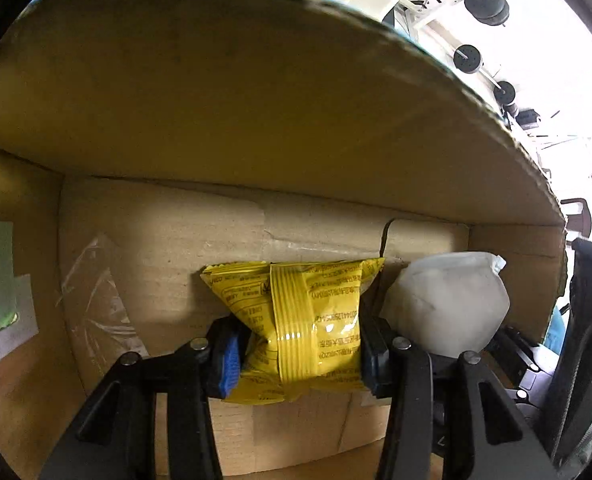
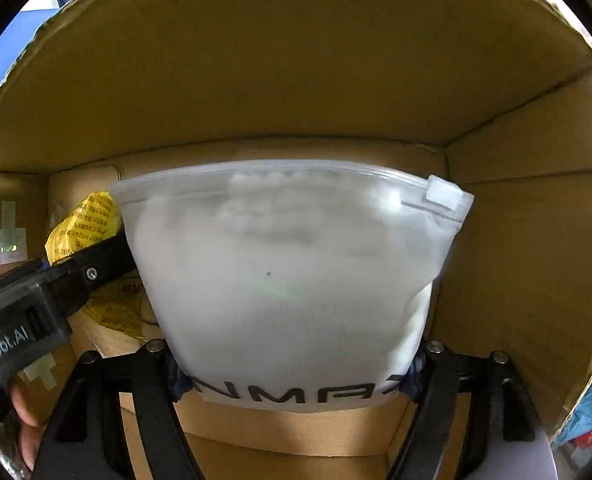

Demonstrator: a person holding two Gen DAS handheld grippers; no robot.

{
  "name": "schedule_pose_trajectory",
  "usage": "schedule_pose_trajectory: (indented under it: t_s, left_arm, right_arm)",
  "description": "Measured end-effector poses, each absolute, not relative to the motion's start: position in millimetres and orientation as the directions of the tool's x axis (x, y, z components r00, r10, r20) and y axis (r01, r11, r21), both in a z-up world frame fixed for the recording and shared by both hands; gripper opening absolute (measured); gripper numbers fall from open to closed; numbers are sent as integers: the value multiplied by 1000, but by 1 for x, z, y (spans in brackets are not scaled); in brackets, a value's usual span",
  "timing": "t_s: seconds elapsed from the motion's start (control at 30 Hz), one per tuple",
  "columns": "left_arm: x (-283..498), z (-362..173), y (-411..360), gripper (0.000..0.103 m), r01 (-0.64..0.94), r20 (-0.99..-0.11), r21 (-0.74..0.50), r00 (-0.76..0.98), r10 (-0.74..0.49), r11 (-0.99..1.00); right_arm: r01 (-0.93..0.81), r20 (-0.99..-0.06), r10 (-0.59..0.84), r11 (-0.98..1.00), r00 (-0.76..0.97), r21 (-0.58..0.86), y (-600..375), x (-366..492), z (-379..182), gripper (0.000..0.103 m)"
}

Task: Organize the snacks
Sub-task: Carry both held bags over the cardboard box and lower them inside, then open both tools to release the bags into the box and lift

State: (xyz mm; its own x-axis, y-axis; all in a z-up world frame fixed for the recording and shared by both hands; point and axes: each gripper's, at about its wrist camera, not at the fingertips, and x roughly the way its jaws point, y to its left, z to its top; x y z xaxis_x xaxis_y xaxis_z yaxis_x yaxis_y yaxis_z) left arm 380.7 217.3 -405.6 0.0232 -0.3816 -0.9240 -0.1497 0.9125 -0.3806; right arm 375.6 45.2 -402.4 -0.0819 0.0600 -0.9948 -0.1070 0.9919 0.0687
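Observation:
I am looking down into an open cardboard box [image 1: 256,100]. A yellow snack packet [image 1: 296,312] with printed text is pinched at its lower half by the blue pads [image 1: 228,360] of my left gripper [image 1: 299,356], close over the box floor. Right beside it is a frosted white zip bag [image 1: 447,304]. In the right wrist view this zip bag [image 2: 288,280] fills the middle, its bottom edge squeezed between the fingers of my right gripper [image 2: 296,380]. The left gripper's black body [image 2: 36,300] and the yellow packet [image 2: 84,224] show at the left.
The box's tall walls [image 2: 296,60] close in on all sides. A white label with green tape [image 1: 2,280] sticks to the left wall, and clear tape [image 1: 96,300] lies on the floor. A hand [image 2: 20,420] shows at the lower left. A blue surface [image 2: 0,60] lies outside.

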Motion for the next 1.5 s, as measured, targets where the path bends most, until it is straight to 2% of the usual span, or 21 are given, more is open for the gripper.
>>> schedule_pose_trajectory:
  t_s: [0.1,0.3,0.47,0.53,0.63,1.13,1.5]
  left_arm:
    - [380,-402,213,45,-140,-933,-359,16,-360,923]
    - [374,-393,197,56,-79,-968,-247,-17,-249,966]
    - [365,-376,194,78,-81,-976,-219,7,-219,972]
    - [360,-364,194,89,-83,-980,-200,26,-198,976]
    - [346,-346,193,96,-72,-986,-160,60,-156,984]
    - [241,-231,184,98,-69,-944,-142,308,-114,987]
    - [194,-180,181,98,-62,-917,-92,394,-60,994]
  right_arm:
    - [-104,-995,58,992,-85,67,46,375,-404,80]
    - [-116,-996,52,991,-70,60,45,374,-396,88]
    - [-135,-998,42,990,-38,47,46,364,-380,93]
    - [-144,-1000,19,989,-17,21,49,356,-371,103]
    - [-144,-999,5,990,34,0,54,336,-349,103]
    - [-126,-969,71,991,238,42,18,242,-213,103]
    - [-163,-940,95,986,326,43,12,169,-152,103]
